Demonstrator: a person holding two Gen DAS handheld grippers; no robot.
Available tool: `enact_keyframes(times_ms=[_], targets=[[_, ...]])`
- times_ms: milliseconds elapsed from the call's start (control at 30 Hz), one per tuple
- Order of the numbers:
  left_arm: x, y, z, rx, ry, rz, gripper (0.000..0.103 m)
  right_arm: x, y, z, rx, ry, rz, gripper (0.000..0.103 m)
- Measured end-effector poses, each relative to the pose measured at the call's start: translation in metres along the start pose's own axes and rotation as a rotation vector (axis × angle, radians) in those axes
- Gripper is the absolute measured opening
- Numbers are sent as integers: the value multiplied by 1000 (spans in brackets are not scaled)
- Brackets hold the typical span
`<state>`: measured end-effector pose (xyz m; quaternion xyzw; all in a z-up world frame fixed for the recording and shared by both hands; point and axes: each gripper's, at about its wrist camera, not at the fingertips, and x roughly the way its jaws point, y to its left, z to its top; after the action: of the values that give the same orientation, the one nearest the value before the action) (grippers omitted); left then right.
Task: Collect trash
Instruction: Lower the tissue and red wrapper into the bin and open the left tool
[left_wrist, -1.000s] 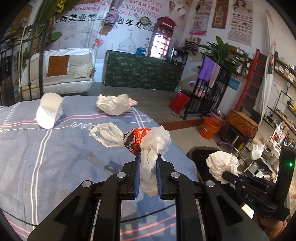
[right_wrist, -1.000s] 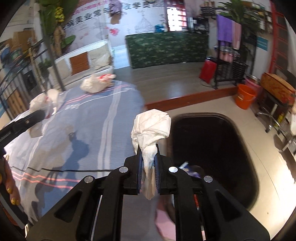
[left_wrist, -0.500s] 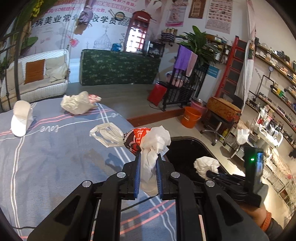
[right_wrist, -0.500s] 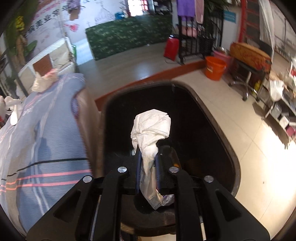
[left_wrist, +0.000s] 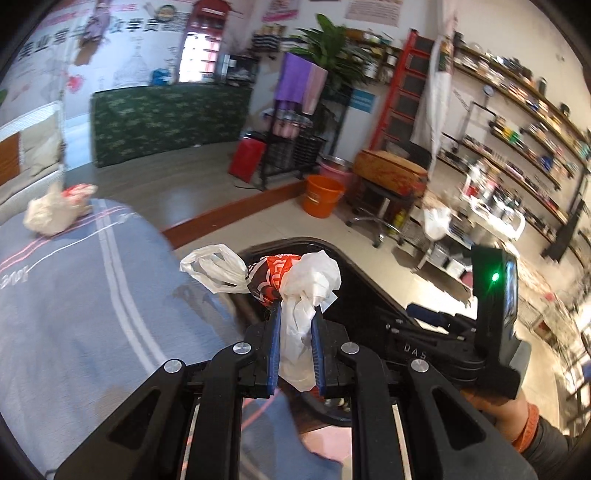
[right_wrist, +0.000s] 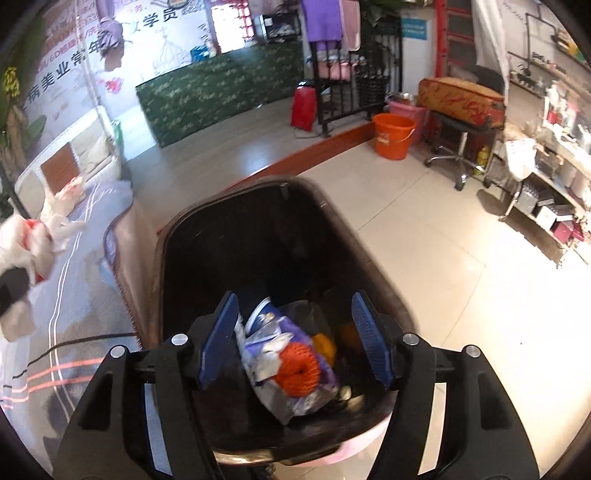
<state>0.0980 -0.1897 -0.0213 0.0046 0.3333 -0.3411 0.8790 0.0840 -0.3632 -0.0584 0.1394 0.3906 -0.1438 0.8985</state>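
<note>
My left gripper (left_wrist: 295, 350) is shut on a crumpled white and red plastic bag (left_wrist: 295, 284) and holds it at the bed's edge, beside the black trash bin (left_wrist: 354, 280). My right gripper (right_wrist: 293, 339) is open and empty, directly over the black trash bin (right_wrist: 229, 236). Several pieces of trash (right_wrist: 291, 365) lie in the bin's bottom, among them an orange net ball. The tissue I held is no longer between the fingers. The left gripper's bag also shows at the left edge of the right wrist view (right_wrist: 29, 240).
Another crumpled white bag (left_wrist: 55, 210) lies on the grey striped bed cover (left_wrist: 74, 295) at its far end. An orange bucket (right_wrist: 393, 134), a stool and cluttered shelves stand on the tiled floor to the right. A black cable (right_wrist: 85, 338) runs across the bed.
My right gripper has opened over the bin and the white tissue has dropped out of it. My left gripper has swung right toward the bin with its bag.
</note>
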Motion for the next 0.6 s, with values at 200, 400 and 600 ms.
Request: enact_keyframes(times_ms=[200,400,600], targets=[[31,-21,3,21,66,-69,15,-9,-21,6,39,-34,-36,67],[63,-42,0,43,148,-107,15,-11,-46,5,95,-40,-78,68],[84,-48,-1,54,197,-101,37,-12,-62,5,134,-40,-110,68]])
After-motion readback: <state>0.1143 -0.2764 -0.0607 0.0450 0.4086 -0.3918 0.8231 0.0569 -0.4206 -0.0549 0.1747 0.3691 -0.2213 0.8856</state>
